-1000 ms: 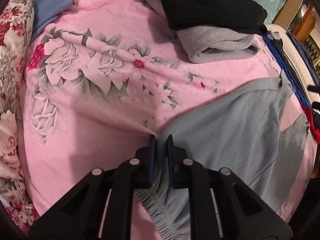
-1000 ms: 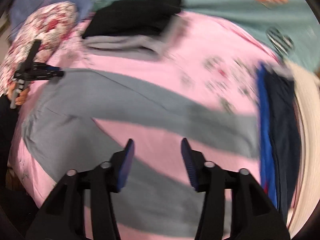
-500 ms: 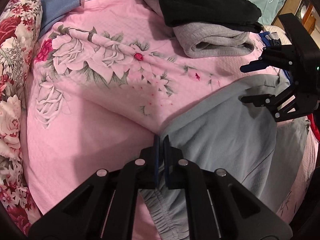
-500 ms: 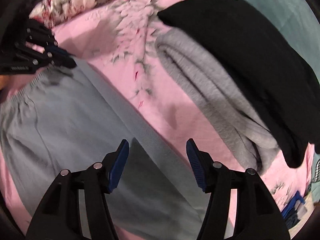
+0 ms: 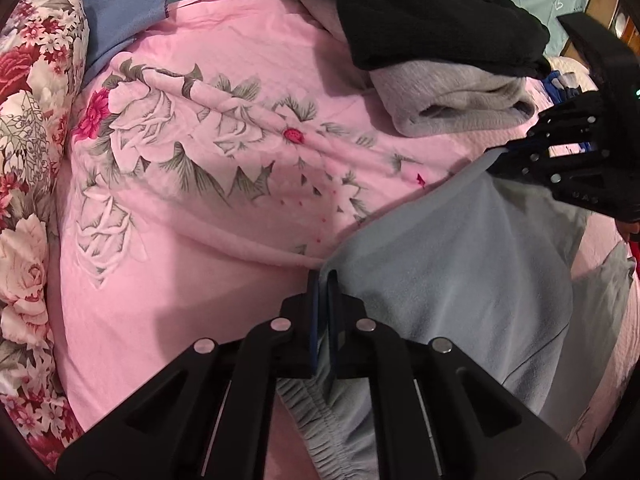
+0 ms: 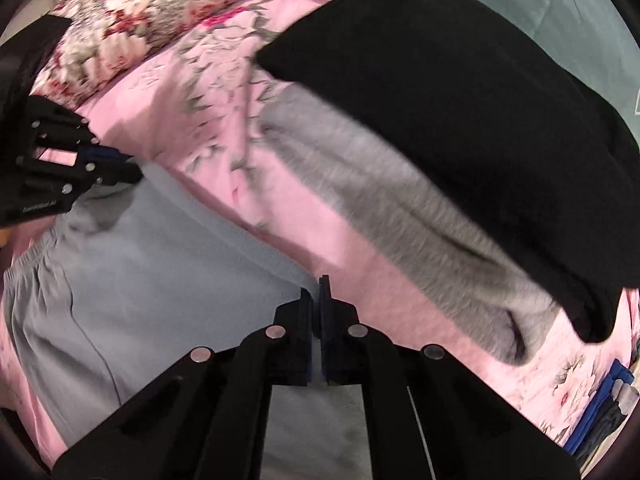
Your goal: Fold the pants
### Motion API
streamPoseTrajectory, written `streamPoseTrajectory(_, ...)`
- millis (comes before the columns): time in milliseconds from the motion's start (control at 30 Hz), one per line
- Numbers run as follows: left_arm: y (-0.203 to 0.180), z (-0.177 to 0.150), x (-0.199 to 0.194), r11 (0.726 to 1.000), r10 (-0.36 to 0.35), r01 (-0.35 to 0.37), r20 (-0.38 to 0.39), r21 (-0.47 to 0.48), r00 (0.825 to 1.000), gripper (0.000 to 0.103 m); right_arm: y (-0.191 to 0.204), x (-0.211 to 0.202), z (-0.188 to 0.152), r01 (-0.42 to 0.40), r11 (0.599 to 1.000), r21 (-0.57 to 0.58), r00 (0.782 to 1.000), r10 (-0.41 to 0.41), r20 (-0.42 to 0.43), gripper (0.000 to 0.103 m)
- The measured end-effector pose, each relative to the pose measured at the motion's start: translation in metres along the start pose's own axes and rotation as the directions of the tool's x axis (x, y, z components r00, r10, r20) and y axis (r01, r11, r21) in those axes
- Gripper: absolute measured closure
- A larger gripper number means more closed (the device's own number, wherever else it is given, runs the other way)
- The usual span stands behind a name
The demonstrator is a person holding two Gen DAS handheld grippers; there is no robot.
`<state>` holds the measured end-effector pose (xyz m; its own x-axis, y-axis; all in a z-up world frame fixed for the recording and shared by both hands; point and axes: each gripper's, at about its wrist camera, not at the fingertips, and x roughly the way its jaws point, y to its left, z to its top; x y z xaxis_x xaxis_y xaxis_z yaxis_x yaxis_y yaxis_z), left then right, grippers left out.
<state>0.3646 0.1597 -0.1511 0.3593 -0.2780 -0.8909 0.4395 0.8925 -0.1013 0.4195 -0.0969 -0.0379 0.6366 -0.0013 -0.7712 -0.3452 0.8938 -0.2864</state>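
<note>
Light grey-blue pants (image 5: pixel 452 292) lie spread on a pink floral bedsheet (image 5: pixel 200 200). My left gripper (image 5: pixel 323 280) is shut on the pants' upper edge near the elastic waistband (image 5: pixel 316 420). My right gripper (image 6: pixel 315 292) is shut on the same long edge of the pants (image 6: pixel 160 280) further along, at the fabric's border with the sheet. The right gripper also shows in the left wrist view (image 5: pixel 500 162), and the left gripper shows in the right wrist view (image 6: pixel 132 172).
A folded grey garment (image 5: pixel 448 100) with a black one (image 5: pixel 420 12) on top lies close beyond the pants. A floral pillow (image 5: pixel 28 160) is at the left. Blue folded clothes (image 6: pixel 600 412) lie at the right edge.
My right gripper swung over to the pants' upper edge and closed on it. My left gripper kept its hold near the waistband.
</note>
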Motion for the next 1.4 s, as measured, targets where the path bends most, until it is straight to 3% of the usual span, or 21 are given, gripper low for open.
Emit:
streamPoseTrajectory(133, -0.002, 0.001, -0.009, 1.0, 0.021, -0.021, 0.001, -0.005, 1.0, 0.099, -0.01, 0.012, 0.002, -0.019, 1.0, 0.02, 0.999, 0.02, -0.037, 0.1)
streamPoseTrajectory(267, -0.013, -0.012, -0.056, 1.0, 0.016, -0.016, 0.071, 0.008, 0.997, 0.099, -0.008, -0.026, 0.001, -0.058, 0.998, 0.037, 0.998, 0.058, -0.001, 0.1)
streamPoseTrajectory(400, -0.032, -0.055, -0.112, 1.0, 0.002, -0.005, 0.149, 0.017, 0.989, 0.099, 0.014, -0.085, -0.034, -0.118, 0.993, 0.017, 0.993, 0.117, 0.016, 0.1)
streamPoseTrajectory(533, -0.061, -0.133, -0.15, 0.999, -0.026, 0.022, 0.165, 0.026, 0.986, 0.099, 0.063, -0.124, -0.096, -0.221, 0.975, -0.009, 0.975, 0.221, 0.004, 0.1)
streamPoseTrajectory(667, -0.077, -0.196, -0.141, 0.999, -0.047, 0.048, 0.115, -0.011, 0.992, 0.099, 0.123, -0.11, -0.15, -0.271, 0.962, -0.006, 0.961, 0.271, -0.057, 0.1)
streamPoseTrajectory(833, -0.067, -0.223, -0.112, 0.992, -0.093, 0.098, 0.059, -0.083, 0.994, 0.099, 0.157, -0.074, -0.184, -0.27, 0.961, 0.053, 0.958, 0.274, -0.086, 0.1)
streamPoseTrajectory(933, -0.067, -0.223, -0.111, 0.99, -0.105, 0.109, 0.052, -0.086, 0.993, 0.088, 0.158, -0.069, -0.187, -0.271, 0.959, 0.087, 0.958, 0.277, -0.078, 0.1)
streamPoseTrajectory(967, -0.066, -0.223, -0.112, 0.988, -0.121, 0.124, 0.046, -0.087, 0.992, 0.07, 0.159, -0.068, -0.189, -0.271, 0.958, 0.093, 0.957, 0.278, -0.079, 0.1)
streamPoseTrajectory(1033, -0.068, -0.224, -0.119, 0.987, -0.134, 0.139, 0.069, -0.083, 0.989, 0.046, 0.163, -0.066, -0.19, -0.268, 0.959, 0.088, 0.958, 0.275, -0.086, 0.098)
streamPoseTrajectory(1067, -0.07, -0.225, -0.124, 0.988, -0.127, 0.133, 0.08, -0.077, 0.989, 0.038, 0.167, -0.065, -0.189, -0.264, 0.961, 0.085, 0.959, 0.271, -0.084, 0.097)
streamPoseTrajectory(1133, -0.075, -0.228, -0.136, 0.993, -0.091, 0.098, 0.098, -0.066, 0.991, 0.032, 0.171, -0.066, -0.191, -0.28, 0.957, 0.081, 0.955, 0.286, -0.083, 0.081)
streamPoseTrajectory(1200, -0.078, -0.228, -0.156, 0.993, -0.081, 0.093, 0.147, -0.073, 0.986, 0.027, 0.175, -0.07, -0.192, -0.281, 0.956, 0.086, 0.952, 0.289, -0.096, 0.071)
streamPoseTrajectory(1267, -0.081, -0.222, -0.175, 0.992, -0.071, 0.092, 0.208, -0.092, 0.976, 0.02, 0.176, -0.082, -0.191, -0.306, 0.948, 0.087, 0.947, 0.313, -0.078, 0.071)
streamPoseTrajectory(1333, -0.086, -0.211, -0.185, 0.987, -0.051, 0.086, 0.251, -0.133, 0.967, 0.019, 0.168, -0.103, -0.188, -0.346, 0.932, 0.11, 0.938, 0.348, 0.007, 0.071)
streamPoseTrajectory(1400, -0.091, -0.199, -0.18, 0.981, -0.022, 0.068, 0.247, -0.182, 0.969, 0.019, 0.162, -0.113, -0.181, -0.296, 0.944, 0.145, 0.955, 0.287, 0.078, 0.074)
